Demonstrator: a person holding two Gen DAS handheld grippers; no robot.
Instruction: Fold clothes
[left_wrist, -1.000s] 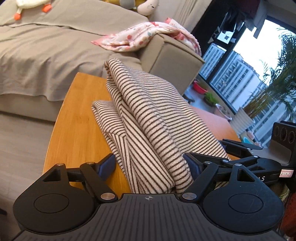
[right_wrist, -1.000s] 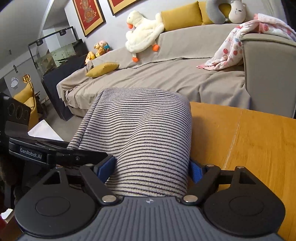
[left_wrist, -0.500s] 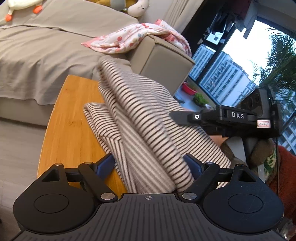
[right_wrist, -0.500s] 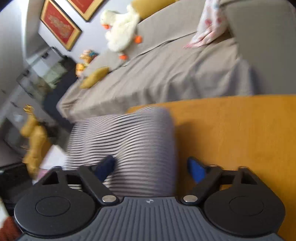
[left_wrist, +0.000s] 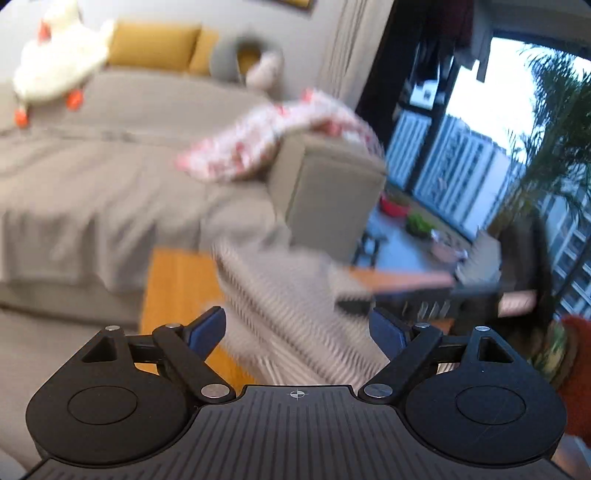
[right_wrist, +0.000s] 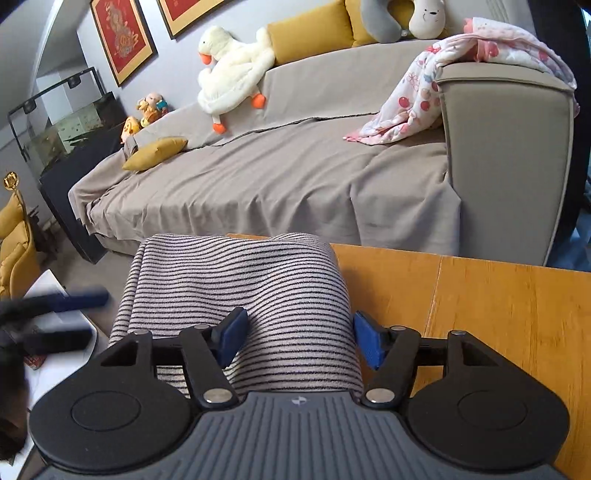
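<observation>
A folded black-and-white striped garment (right_wrist: 240, 291) lies on the wooden table (right_wrist: 498, 314). In the left wrist view the garment (left_wrist: 291, 314) is blurred by motion. My left gripper (left_wrist: 297, 330) is open, its blue pads wide apart either side of the cloth. My right gripper (right_wrist: 299, 341) is open, its jaws straddling the near part of the garment with a gap at the right pad. The left gripper (right_wrist: 55, 314) shows as a dark blur at the left of the right wrist view.
A grey covered sofa (right_wrist: 277, 177) stands beyond the table, with a pink patterned blanket (right_wrist: 443, 77) over its arm, a plush duck (right_wrist: 232, 70) and yellow cushions (right_wrist: 306, 37). A window and plants (left_wrist: 546, 155) are to the right.
The left gripper has pulled back and tilted up fast, so its view is blurred. The right gripper has swung back level, with its jaws somewhat narrower around the cloth.
</observation>
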